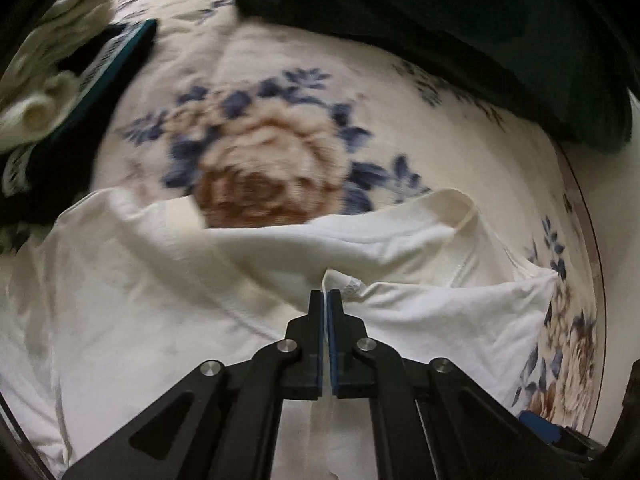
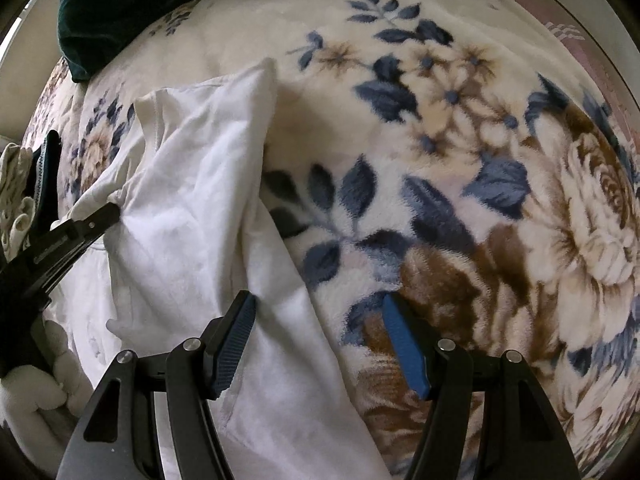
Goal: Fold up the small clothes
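On the bed's plush cream blanket with blue and brown flowers lies a small white cotton garment, rumpled and partly doubled over. The left hand-held gripper has its jaws pinched tight on a stitched edge of the cloth, lifting it into a ridge, presumably to carry that edge across for a fold. The right hand-held gripper hovers spread wide, empty, one blue pad over the garment's near edge and the other over the blanket, likely placed to take the opposite edge. A dark green cushion and a heap of pale and dark clothes sit well apart, out of the working space.
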